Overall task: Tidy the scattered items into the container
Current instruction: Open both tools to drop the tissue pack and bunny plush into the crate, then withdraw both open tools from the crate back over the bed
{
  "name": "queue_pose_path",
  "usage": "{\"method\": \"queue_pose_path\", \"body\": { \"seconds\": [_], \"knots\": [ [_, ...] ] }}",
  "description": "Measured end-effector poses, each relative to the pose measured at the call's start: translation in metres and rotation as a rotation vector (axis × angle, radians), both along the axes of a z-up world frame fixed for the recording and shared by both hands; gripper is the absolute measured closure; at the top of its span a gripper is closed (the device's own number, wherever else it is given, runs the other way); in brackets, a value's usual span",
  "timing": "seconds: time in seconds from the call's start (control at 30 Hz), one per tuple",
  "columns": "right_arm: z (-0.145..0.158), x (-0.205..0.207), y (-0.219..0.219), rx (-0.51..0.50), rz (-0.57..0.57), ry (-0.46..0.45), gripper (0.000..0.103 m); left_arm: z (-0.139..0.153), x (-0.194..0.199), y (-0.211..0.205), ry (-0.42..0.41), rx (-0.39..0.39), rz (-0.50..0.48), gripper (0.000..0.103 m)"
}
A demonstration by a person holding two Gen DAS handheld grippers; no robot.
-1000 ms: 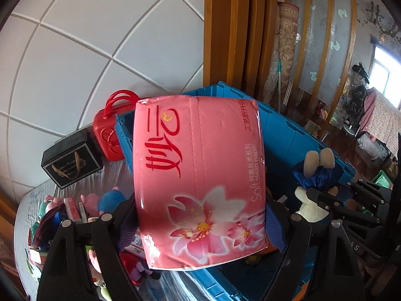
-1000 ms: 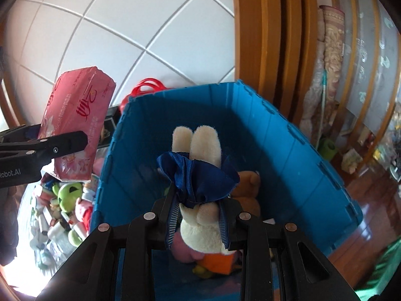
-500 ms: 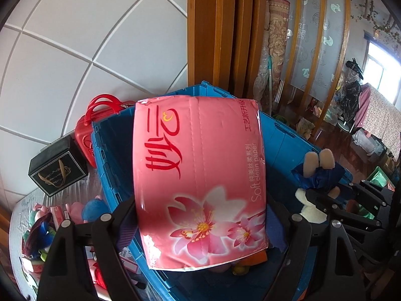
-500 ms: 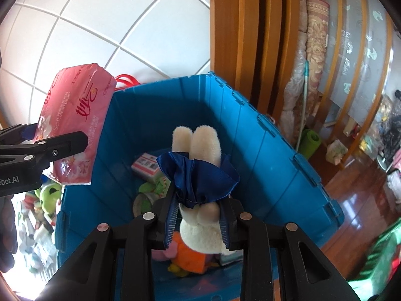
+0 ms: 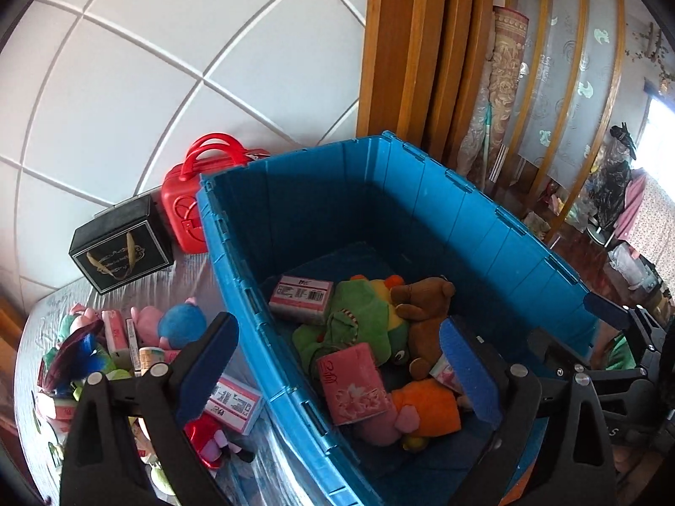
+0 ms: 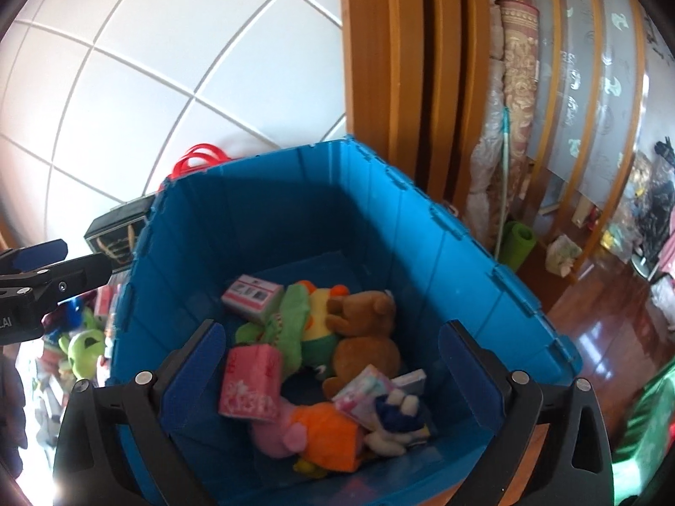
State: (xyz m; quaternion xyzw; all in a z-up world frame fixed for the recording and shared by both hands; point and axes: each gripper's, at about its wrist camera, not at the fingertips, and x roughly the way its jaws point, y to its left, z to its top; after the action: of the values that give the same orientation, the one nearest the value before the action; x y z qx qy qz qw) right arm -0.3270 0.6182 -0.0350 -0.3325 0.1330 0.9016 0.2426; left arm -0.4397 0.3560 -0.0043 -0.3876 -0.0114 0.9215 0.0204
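Both the left claw (image 5: 337, 367) and right claw (image 6: 327, 373) gape wide, empty, above the blue plastic crate (image 6: 422, 227). Only the right view shows the white plush rabbit in navy cloth (image 6: 398, 423) lying inside; only the left shows toys scattered on the desk (image 5: 198, 270).

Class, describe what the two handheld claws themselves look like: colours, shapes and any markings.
Both the left claw and the right claw have black angular plastic frames with silver screws. Their fingers carry flat blue pads. White lettering shows on the body, only partly readable.

The right hand-held gripper (image 6: 337, 375) hangs wide open over the blue crate (image 6: 426, 253) of plush toys (image 6: 363, 337).
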Motion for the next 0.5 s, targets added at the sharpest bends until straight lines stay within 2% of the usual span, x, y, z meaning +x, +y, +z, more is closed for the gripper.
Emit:
{"method": "queue_pose_path", "body": {
  "seconds": [0.23, 0.5],
  "knots": [
    [0.008, -0.012, -0.056, 0.009, 0.069, -0.003, 0.0, -0.002, 0.046, -0.049, -0.013, -0.009, 0.072, 0.005],
    [0.027, -0.026, -0.159, 0.013, 0.172, -0.005, 0.0, 0.0, 0.129, -0.136, -0.024, -0.009, 0.201, 0.001]
  ]
}}
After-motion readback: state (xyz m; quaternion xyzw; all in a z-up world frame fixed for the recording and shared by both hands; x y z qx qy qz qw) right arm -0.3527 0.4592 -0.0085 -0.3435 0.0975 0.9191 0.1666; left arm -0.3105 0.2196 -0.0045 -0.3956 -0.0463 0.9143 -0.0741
